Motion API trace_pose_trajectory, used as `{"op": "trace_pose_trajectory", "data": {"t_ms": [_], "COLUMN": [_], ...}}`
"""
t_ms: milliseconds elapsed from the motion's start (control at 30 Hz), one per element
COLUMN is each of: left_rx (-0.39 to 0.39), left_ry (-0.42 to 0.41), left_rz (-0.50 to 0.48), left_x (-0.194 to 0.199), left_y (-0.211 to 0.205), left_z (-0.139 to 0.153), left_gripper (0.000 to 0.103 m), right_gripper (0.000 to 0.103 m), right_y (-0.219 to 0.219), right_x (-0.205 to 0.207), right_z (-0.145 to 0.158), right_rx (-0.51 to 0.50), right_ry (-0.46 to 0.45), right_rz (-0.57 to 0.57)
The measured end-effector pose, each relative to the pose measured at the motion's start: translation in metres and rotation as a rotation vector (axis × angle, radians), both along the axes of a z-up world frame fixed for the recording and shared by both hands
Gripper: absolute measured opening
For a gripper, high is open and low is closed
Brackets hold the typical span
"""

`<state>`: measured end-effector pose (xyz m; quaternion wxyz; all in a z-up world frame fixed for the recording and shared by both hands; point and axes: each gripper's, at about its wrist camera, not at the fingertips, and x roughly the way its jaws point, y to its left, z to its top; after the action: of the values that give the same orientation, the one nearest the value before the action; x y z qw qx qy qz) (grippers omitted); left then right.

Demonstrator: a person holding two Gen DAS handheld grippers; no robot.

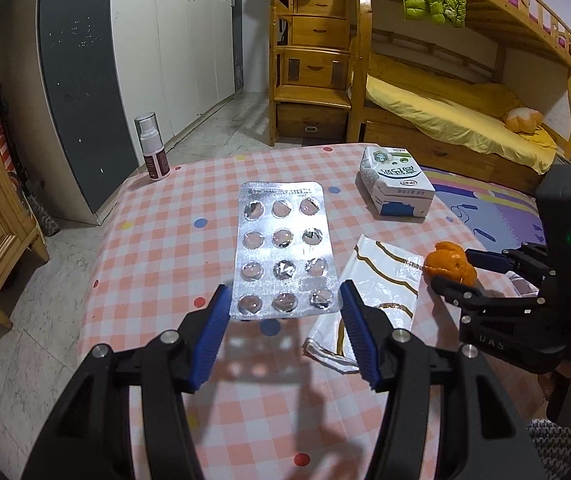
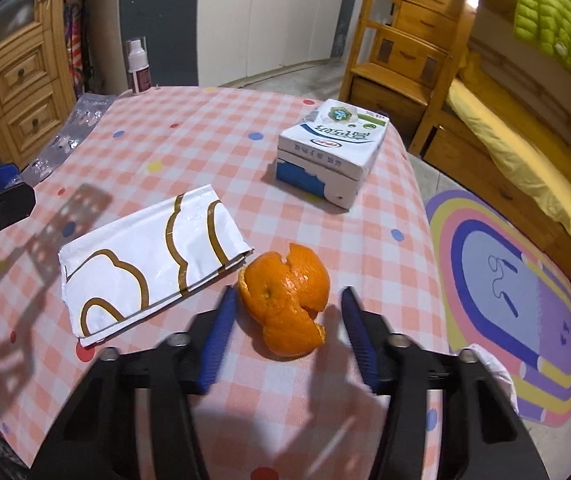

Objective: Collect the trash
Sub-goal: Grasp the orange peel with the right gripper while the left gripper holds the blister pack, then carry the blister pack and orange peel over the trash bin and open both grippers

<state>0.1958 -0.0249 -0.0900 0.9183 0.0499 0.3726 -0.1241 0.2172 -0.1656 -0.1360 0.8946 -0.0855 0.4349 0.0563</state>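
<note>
The left tongs (image 1: 283, 304) pinch a silver pill sheet (image 1: 281, 248) by its two long sides and hold it up over the checked worktop (image 1: 157, 240). The right tongs (image 2: 285, 308) are not clenched; the orange peel (image 2: 285, 304) lies on the worktop between them, and the right pad is clear of it. A white wrapper (image 2: 145, 264) lies left of the right tongs. A milk carton (image 2: 333, 152) stands beyond them.

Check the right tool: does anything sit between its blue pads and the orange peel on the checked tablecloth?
Nothing visible does. The curled orange peel lies between the right tool's open pads with bare cloth around it; the white gold-patterned wrapper lies off to the left, beside the peel.
</note>
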Motion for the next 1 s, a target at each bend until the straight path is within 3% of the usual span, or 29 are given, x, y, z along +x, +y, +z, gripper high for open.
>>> {"op": "trace_pose_trajectory", "data": {"t_ms": [33, 133, 333, 467, 667, 767, 900, 1000], "left_rx": [0.001, 0.003, -0.032, -0.035, -0.076, -0.065, -0.038, -0.064], "left_ry": [0.002, 0.003, -0.002, -0.047, -0.054, -0.046, -0.040, -0.027], "left_rz": [0.001, -0.002, -0.045, -0.146, -0.284, -0.352, -0.439, -0.510], "left_x": [0.000, 0.000, -0.008, -0.024, -0.042, -0.052, -0.063, -0.072], "left_y": [0.000, -0.001, -0.011, -0.047, -0.101, -0.135, -0.182, -0.218], "left_z": [-0.001, -0.002, 0.002, 0.008, 0.009, 0.001, -0.010, -0.015], "left_gripper": [0.055, 0.055, 0.055, 0.055, 0.055, 0.055, 0.055, 0.055], "right_gripper": [0.033, 0.028, 0.028, 0.028, 0.028, 0.028, 0.028, 0.028], "right_y": [-0.001, -0.002, -0.017, -0.036, -0.080, -0.114, -0.154, -0.179], "right_x": [0.000, -0.006, -0.037, -0.060, -0.097, -0.117, -0.142, -0.156], "right_z": [0.000, 0.007, 0.049, 0.068, 0.067, 0.066, 0.059, 0.046], "right_rx": [0.001, 0.023, 0.137, 0.187, 0.196, 0.254, 0.216, 0.213], "right_ry": [0.001, -0.017, -0.157, -0.219, -0.238, -0.253, -0.264, -0.245], "right_rz": [0.000, 0.007, -0.023, -0.080, -0.180, -0.263, -0.367, -0.426]}}
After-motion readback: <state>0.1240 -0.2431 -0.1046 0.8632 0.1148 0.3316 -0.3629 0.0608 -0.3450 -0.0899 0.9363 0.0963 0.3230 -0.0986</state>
